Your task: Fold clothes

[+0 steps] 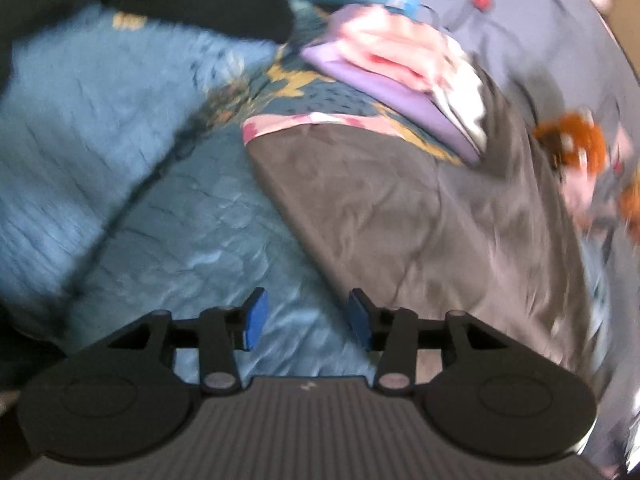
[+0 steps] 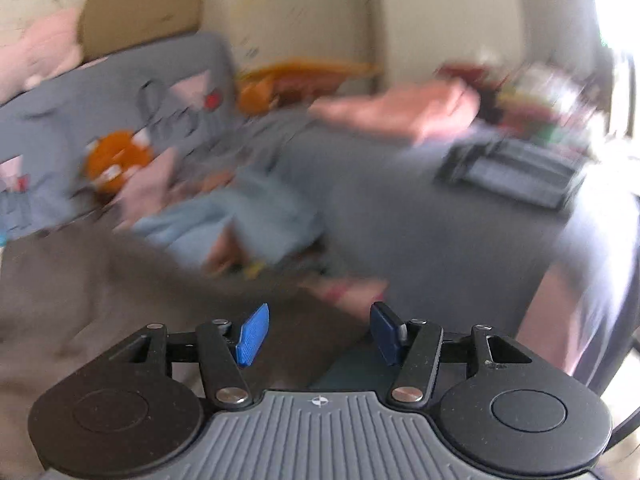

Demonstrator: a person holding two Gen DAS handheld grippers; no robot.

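A grey sheet [image 2: 400,216] printed with pink and orange shapes covers most of the bed; dark cursive writing on it is too blurred to read. A blue quilt [image 1: 120,152] lies on the left. On both rests the grey garment [image 1: 400,208], spread flat with one straight edge running diagonally (no label shows on it). Behind it sits a stack of folded clothes [image 1: 400,72], purple at the bottom. The left gripper [image 1: 307,320] hovers over that diagonal edge, fingers spread, gripping nothing. The right gripper [image 2: 319,332] is likewise spread and empty.
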